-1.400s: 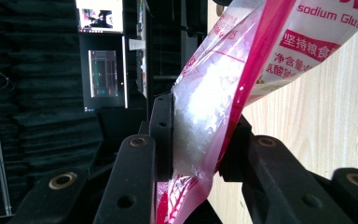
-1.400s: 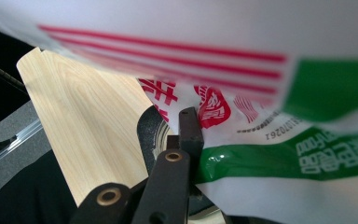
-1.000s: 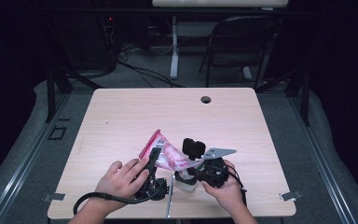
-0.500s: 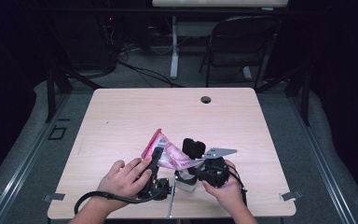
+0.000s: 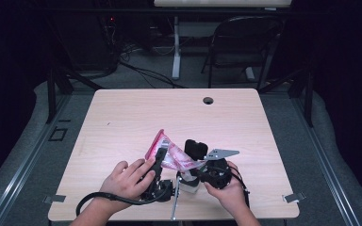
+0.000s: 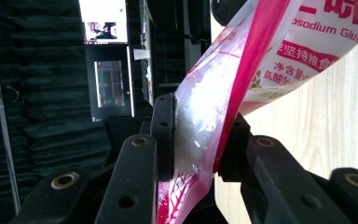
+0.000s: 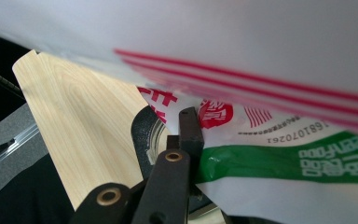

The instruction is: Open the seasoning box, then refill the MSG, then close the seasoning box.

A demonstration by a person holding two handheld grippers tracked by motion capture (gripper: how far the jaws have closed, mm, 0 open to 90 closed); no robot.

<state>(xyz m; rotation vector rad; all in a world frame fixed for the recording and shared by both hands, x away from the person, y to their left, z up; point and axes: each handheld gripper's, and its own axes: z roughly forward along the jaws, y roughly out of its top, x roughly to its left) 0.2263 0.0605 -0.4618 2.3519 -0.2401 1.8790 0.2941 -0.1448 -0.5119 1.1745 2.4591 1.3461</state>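
A pink-and-white seasoning packet (image 5: 170, 154) with white crystals inside is held up off the wooden table (image 5: 169, 113) near its front edge. My left gripper (image 5: 159, 159) is shut on the packet's left part. In the left gripper view the packet (image 6: 205, 102) is squeezed between the two black jaws of my left gripper (image 6: 198, 135). My right gripper (image 5: 192, 165) is shut on the packet's right end. In the right gripper view the packet (image 7: 270, 163), with a green band and red print, is pinched in my right gripper (image 7: 193, 140). A hand holds each gripper.
A round cable hole (image 5: 208, 100) lies in the table's far side. A black folding chair (image 5: 245, 42) and a desk leg (image 5: 176, 47) stand beyond the table. Monitors (image 6: 107, 70) glow in the dark room in the left gripper view.
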